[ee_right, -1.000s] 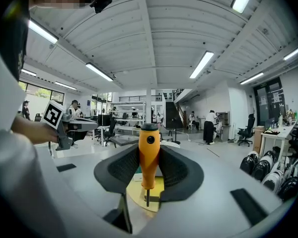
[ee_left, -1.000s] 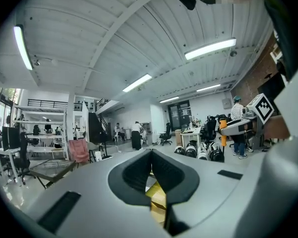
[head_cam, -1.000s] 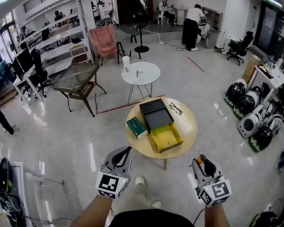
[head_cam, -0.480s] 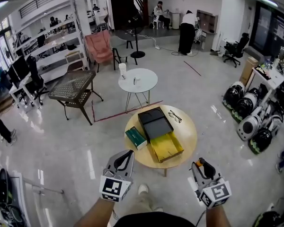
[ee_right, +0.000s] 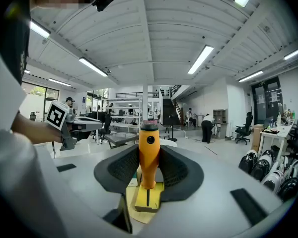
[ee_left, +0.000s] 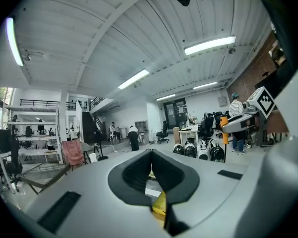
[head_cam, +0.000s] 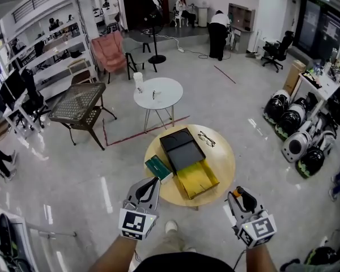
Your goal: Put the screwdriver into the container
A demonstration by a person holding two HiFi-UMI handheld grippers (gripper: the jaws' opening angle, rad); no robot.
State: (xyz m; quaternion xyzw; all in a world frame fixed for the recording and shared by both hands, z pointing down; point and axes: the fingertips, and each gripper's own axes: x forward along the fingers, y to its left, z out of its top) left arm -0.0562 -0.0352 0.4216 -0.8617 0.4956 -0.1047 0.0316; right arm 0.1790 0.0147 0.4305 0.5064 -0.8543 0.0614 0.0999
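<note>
The screwdriver [ee_right: 149, 155] has a stout orange handle with a dark cap at its far end and a small round dark spot on its side. It stands upright between the jaws of the right gripper [ee_right: 149, 152], which are closed on the handle from both sides. Its shaft and tip are out of sight below the jaws. In the head view the handle [head_cam: 245, 199] pokes out of the right gripper [head_cam: 238, 193], near and right of the round wooden table [head_cam: 224, 157], off its edge. On that table lies the open yellow container [head_cam: 198, 177], touching a black box [head_cam: 181, 146] on its far side, with a green box [head_cam: 158, 168] to the left. The left gripper [ee_left: 151, 151] holds nothing, its jaw tips pressed together.
</note>
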